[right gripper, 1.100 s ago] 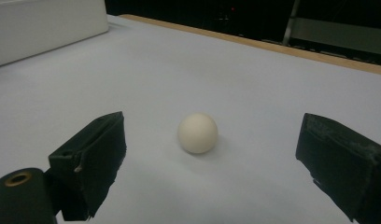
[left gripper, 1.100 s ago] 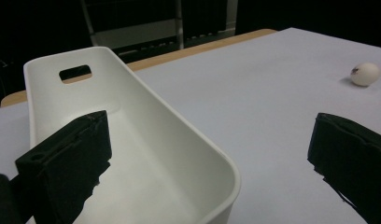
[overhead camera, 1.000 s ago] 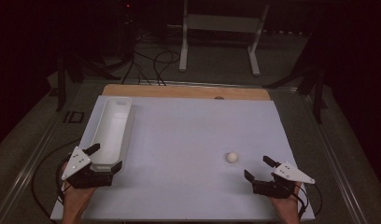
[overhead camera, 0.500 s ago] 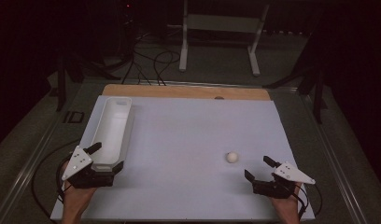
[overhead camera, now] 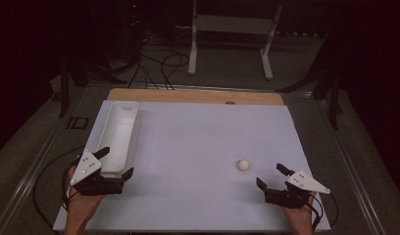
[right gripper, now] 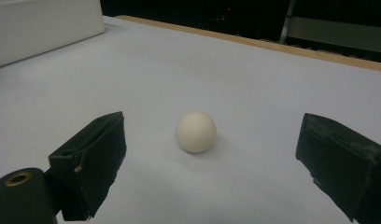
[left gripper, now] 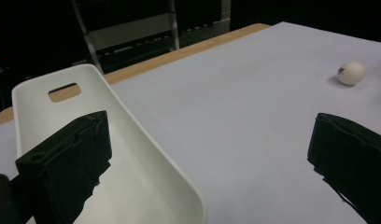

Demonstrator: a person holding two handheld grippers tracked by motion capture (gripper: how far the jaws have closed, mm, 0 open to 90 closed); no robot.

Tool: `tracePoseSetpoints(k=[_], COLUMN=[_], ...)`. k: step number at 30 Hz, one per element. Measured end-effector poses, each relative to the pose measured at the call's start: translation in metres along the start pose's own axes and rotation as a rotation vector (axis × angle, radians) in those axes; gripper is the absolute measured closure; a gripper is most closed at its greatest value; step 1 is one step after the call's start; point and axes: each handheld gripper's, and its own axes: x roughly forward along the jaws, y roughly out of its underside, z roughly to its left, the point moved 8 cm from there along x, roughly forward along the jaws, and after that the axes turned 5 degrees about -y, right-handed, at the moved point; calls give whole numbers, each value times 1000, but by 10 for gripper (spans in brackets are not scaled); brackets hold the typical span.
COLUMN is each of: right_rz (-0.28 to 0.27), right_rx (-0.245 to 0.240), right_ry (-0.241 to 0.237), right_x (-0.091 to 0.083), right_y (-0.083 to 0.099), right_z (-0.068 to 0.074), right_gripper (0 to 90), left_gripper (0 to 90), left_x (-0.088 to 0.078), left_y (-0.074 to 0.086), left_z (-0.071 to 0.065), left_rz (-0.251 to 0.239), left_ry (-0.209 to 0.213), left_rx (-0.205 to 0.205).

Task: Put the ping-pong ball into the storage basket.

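Now the right tongs point(overhead camera: 270, 177) rest low on the white-covered tabletop point(overhead camera: 198, 147) with their black jaws spread wide, and the small cream-white ball point(overhead camera: 244, 165) lies on the surface just ahead of them, between the lines of the two jaws but untouched by either; in the right gripper view the ball point(right gripper: 195, 131) sits centred in the gap. Meanwhile the left tongs point(overhead camera: 115, 164) are equally wide apart at the near end of the long white plastic tray point(overhead camera: 118, 132), one jaw over the tray's inside and the other outside its wall, with the ball well off to their right.
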Motion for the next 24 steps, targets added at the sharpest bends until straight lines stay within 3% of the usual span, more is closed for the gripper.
tracePoseSetpoints(k=[10,24], right_rz=[5,9], right_rx=[-2,0], right_ry=[-5,-1], right_x=[3,3], right_y=[1,2], right_z=[2,2], right_gripper=[80,81], left_gripper=[3,2], left_x=[8,28], left_y=[-22,-32], left_z=[-12,-24], left_rz=[20,46], left_ry=[45,88], left_rx=[39,55])
